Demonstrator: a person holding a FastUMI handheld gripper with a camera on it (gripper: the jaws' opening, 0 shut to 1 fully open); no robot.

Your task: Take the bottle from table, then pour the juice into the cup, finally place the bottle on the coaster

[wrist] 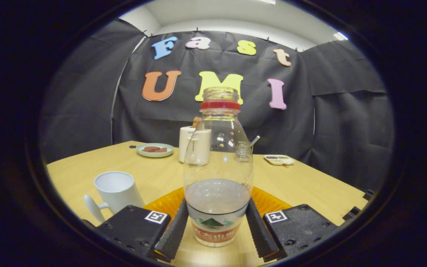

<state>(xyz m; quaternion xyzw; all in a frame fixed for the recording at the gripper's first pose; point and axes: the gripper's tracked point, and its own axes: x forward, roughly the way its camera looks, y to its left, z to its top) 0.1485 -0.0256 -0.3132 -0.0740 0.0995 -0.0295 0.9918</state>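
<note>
The clear plastic bottle [218, 167] is gripped low on its labelled waist between the gripper [217, 231] fingers, upright, uncapped. Being part-filled, thin-walled and slick, it likely dents if squeezed. An orange coaster [165, 204] lies just beyond; the white cup [116, 191] is ahead-left.

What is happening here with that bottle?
A hand-held gripper has its two fingers pressed against the sides of a clear, uncapped bottle partly filled with liquid. The bottle stands upright over an orange coaster on the table. A white cup sits nearby.
</note>
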